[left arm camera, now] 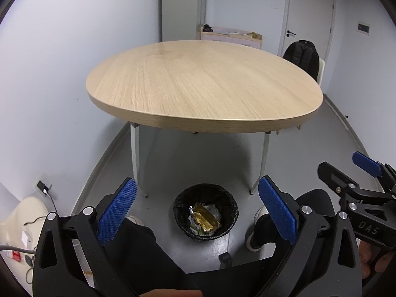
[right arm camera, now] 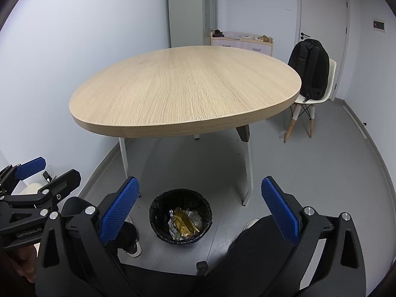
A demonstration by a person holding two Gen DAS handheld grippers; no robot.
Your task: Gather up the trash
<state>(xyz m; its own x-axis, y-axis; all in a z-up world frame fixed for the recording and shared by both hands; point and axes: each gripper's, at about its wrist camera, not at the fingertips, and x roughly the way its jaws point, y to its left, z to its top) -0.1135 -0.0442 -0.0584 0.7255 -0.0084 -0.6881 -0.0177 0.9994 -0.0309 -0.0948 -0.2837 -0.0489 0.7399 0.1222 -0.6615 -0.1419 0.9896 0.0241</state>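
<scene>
Table (left arm camera: 198, 81) ahead of the claws: pale wood grain, smooth matt top. Bin (right arm camera: 158, 216) below between the pads (right arm camera: 118, 212): crinkly glossy black plastic liner, shiny gold and silver foil wrappers (right arm camera: 184, 224). Pads blue, studded rubber-like; frames matt black plastic.

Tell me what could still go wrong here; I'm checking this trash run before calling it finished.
1. The gold wrapper sits high on the pile in the black-lined bin, so it might slide out if the bin is bumped.
2. The bin stands on the floor between the person's shoes, where a step could knock it.
3. Both the left gripper and right gripper are open and hold nothing, so any trash outside these views would be missed.
</scene>
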